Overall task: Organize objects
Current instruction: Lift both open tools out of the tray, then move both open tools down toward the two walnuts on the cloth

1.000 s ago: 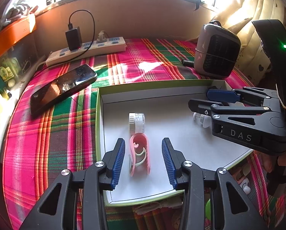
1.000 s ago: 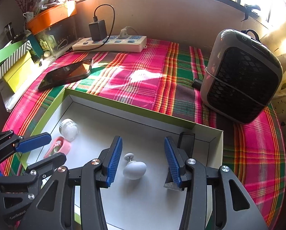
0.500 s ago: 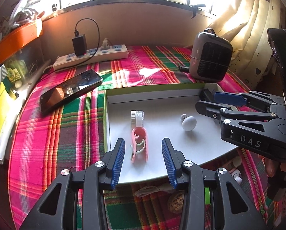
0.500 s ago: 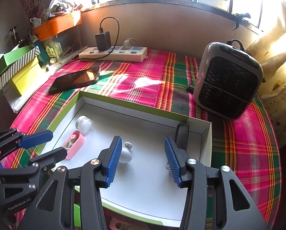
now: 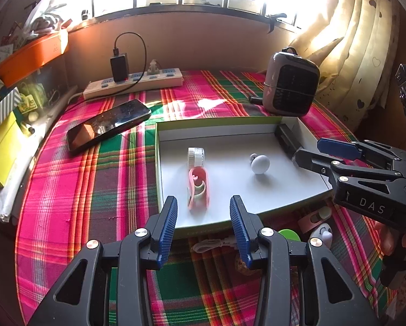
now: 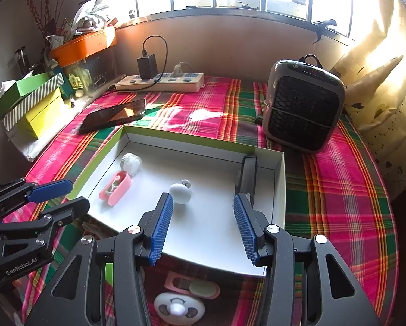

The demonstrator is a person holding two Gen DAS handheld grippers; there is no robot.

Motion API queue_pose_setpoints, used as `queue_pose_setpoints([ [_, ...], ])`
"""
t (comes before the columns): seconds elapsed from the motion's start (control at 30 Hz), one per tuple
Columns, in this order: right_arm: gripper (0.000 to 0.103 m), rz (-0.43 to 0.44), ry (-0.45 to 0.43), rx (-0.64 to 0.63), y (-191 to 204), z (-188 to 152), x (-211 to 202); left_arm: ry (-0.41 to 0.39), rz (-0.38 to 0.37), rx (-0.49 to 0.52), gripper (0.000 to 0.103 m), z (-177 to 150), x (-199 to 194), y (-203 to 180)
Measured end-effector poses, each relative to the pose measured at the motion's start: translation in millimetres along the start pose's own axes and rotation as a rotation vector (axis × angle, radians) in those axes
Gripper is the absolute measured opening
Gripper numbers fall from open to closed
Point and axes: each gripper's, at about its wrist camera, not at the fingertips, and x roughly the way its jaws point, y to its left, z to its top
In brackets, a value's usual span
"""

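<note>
A shallow box with a green rim (image 5: 156,163) (image 6: 186,138) lies on the plaid cloth. On its white floor are a small white jar (image 5: 195,156) (image 6: 131,163), a pink case (image 5: 199,187) (image 6: 116,187), a white egg-shaped knob (image 5: 260,164) (image 6: 180,193) and a black bar (image 5: 287,138) (image 6: 248,174) along the right wall. My left gripper (image 5: 202,202) (image 6: 76,195) hovers open over the box's near edge, just short of the pink case. My right gripper (image 6: 203,199) (image 5: 309,150) is open at the near right side, with the knob just beyond its left fingertip. Neither holds anything.
In front of the box lie a white cable (image 5: 216,243), a pink holder (image 6: 192,285) and a round white piece (image 6: 178,308). Behind are a phone (image 5: 108,125), a power strip (image 5: 132,82) and a grey heater (image 5: 290,89). Stacked boxes (image 6: 31,103) crowd the left; a curtain hangs on the right.
Both grippers have drawn back toward the near edge and risen a little. The knob, once between the right fingers, now lies ahead of them. The things in the box have not moved.
</note>
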Motion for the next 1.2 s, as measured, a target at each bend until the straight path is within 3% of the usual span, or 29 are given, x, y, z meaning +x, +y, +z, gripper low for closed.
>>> queue_pose_setpoints([
  [0.33,0.048,-0.017,-0.024,0.033,-4.2,-26.9,-21.6,-0.017,-0.012,-0.023,0.039,-18.7,-17.1,8.3],
  [0.57,0.049,-0.028,-0.029,0.057,-9.6,-46.3,-32.2,-0.002,-0.076,-0.026,0.039,-32.7,-19.4,6.3],
  [0.9,0.05,-0.03,-0.016,0.079,-11.4,-71.2,-37.4,0.029,-0.157,0.018,0.039,-47.9,-13.8,-12.0],
  [1.2,0.051,-0.02,-0.011,0.081,-7.7,-83.0,-41.8,0.056,-0.157,0.068,0.039,-50.9,-1.2,-26.3],
])
